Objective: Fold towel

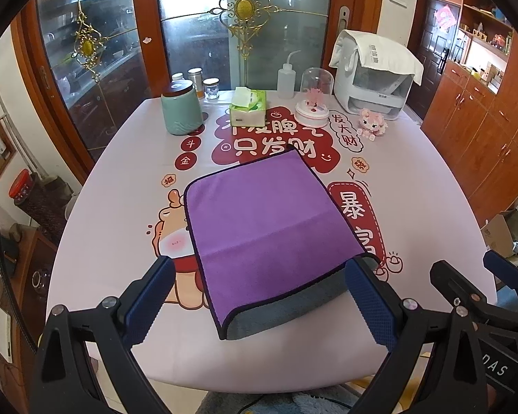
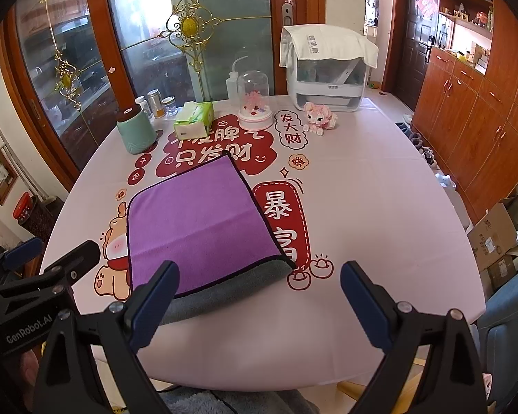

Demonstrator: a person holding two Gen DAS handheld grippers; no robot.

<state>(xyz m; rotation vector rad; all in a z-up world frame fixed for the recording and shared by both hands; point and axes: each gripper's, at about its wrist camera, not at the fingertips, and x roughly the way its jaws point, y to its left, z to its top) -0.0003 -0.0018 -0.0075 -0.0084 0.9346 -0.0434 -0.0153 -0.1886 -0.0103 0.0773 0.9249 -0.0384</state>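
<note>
Here both claws, left gripper ("GenRobot.AI") and right gripper, gape empty over the towel.

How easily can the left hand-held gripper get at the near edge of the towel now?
Probably yes, easily. The left hand-held gripper is open, and the towel's near edge lies between its fingers. Nothing lies between them on the table; the jar and the tissue pack stand far behind.
</note>
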